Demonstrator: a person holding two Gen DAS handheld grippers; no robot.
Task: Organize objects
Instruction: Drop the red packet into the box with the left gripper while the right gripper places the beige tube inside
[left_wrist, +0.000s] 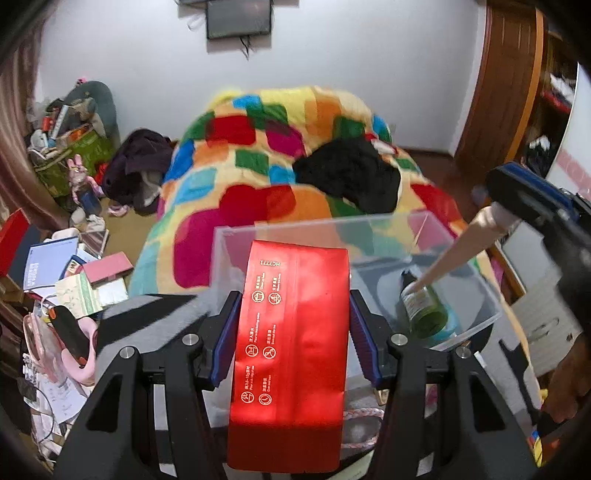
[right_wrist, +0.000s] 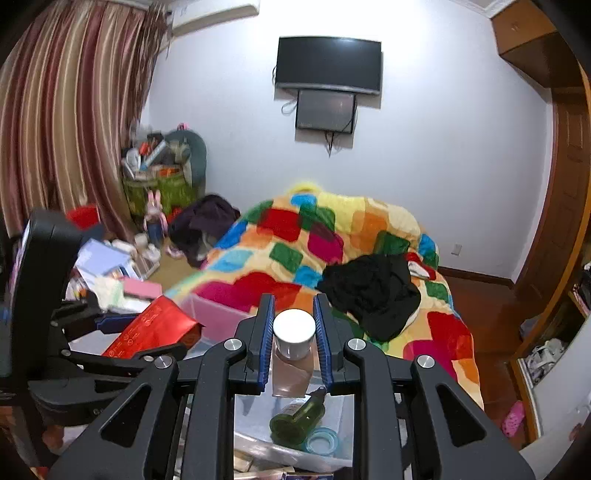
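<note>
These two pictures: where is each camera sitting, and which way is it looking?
Left wrist view: sits on the left gripper, looking along its fingers at the red pouch they hold, above a clear bin; the right gripper shows at right.
Right wrist view: sits on the right gripper, whose fingers clamp a white-capped tube; the left gripper shows at left.
Both share: bin, green bottle, colourful blanket, wall screen.
</note>
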